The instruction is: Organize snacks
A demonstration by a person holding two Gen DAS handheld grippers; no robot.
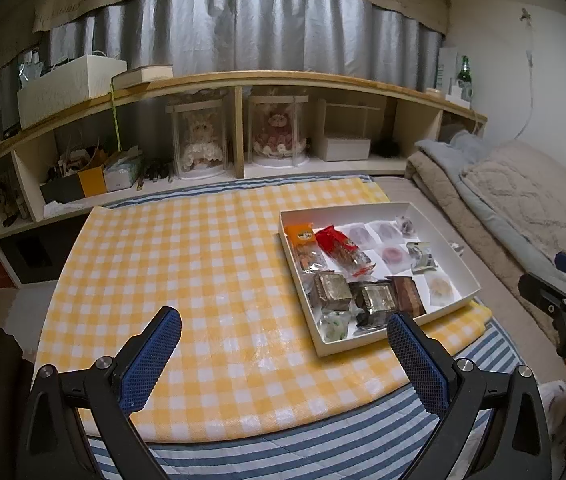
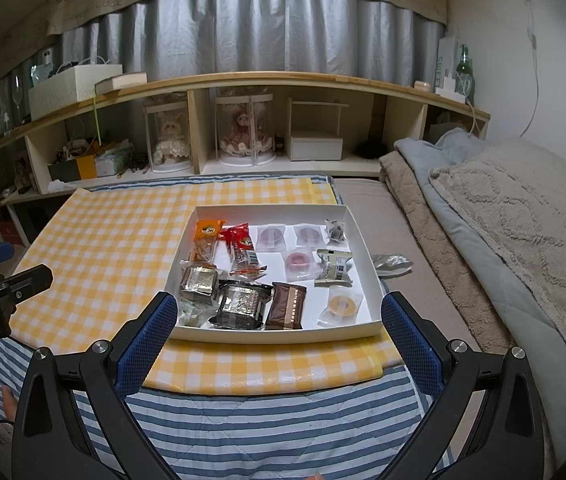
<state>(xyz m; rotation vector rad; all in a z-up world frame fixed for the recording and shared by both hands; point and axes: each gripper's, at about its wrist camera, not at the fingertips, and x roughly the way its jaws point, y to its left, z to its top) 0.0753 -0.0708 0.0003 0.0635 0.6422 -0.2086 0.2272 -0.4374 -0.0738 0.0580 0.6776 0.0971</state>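
The white snack box (image 2: 279, 330) lay on the yellow checked cloth (image 1: 187, 264), near its right edge, beside the folded blankets (image 2: 495, 216). The box held wrapped snacks: an orange packet (image 2: 207, 236) and a red packet (image 2: 243, 246) toward the rear left, two silver foil packs (image 2: 239, 300) and a brown packet (image 2: 289, 306) at the front. The left gripper (image 1: 283, 332) hovered above the cloth, fingers spread and empty. The right gripper (image 2: 279, 312) was spread wide over the box's front edge, gripping nothing. A silver wrapper (image 2: 393, 262) lay outside the box.

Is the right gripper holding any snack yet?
No, the right gripper has its jaws wide open and empty, in front of the white tray of snacks.
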